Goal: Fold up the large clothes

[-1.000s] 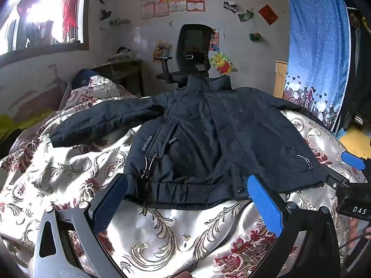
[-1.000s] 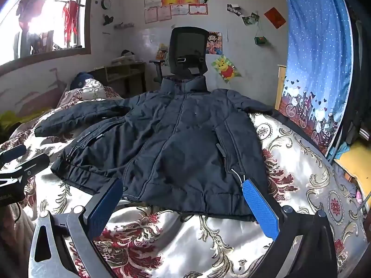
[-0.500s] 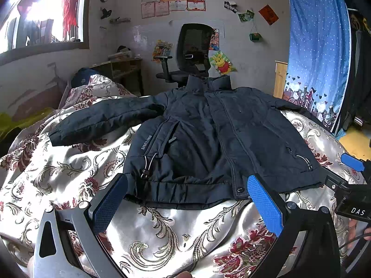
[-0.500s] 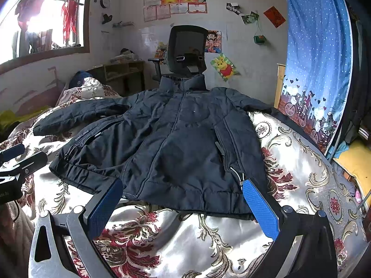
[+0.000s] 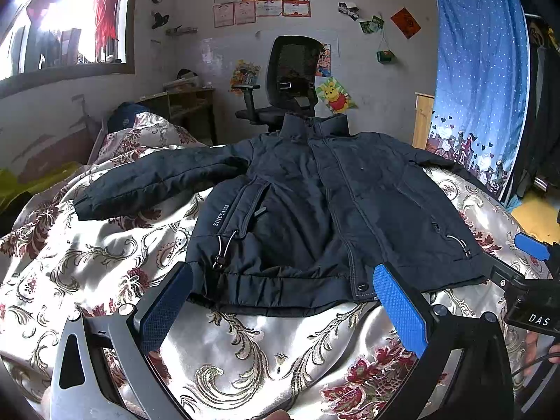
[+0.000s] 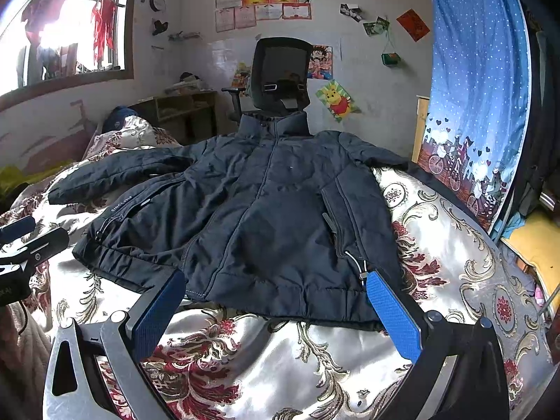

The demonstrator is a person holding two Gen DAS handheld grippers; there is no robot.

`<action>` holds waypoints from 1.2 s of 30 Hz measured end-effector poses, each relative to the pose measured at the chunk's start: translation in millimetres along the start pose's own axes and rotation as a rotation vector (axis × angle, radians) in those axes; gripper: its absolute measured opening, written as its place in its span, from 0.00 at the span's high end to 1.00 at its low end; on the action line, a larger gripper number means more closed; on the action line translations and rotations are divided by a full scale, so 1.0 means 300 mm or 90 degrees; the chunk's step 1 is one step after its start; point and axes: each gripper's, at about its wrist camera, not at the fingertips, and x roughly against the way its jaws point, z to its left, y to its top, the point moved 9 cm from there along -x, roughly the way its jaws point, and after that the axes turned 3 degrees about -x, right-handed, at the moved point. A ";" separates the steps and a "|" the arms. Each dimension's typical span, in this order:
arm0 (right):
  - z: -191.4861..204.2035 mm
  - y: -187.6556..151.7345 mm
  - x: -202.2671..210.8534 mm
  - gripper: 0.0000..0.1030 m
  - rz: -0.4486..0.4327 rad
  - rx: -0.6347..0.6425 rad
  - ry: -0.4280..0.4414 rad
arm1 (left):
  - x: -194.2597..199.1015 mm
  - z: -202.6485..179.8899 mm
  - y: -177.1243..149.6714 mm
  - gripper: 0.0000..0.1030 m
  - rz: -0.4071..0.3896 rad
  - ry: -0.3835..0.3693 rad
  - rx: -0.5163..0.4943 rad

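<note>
Both claws gape wide and hold nothing: the left claw (image 5: pixel 280 301) hovers just short of the hem of the dark navy padded jacket (image 5: pixel 315 210), the right claw (image 6: pixel 276 301) likewise at the hem's other end. That jacket lies front-up and zipped on the bed's cream and maroon floral satin cover (image 6: pixel 455 245), collar toward a black mesh office chair (image 6: pixel 281 73), one sleeve stretched left. White lettering "SINCE 1969" (image 5: pixel 221 215) runs beside its pocket; bare cover lies along both sides and before the hem.
</note>
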 end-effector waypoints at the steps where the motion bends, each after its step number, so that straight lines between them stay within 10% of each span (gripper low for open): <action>1: -0.001 -0.001 0.000 0.00 0.000 0.000 0.000 | 0.000 0.000 0.000 0.02 0.000 0.000 0.000; 36: -0.009 -0.011 -0.004 0.00 0.004 0.002 -0.002 | -0.003 -0.002 -0.002 0.02 0.000 -0.002 0.003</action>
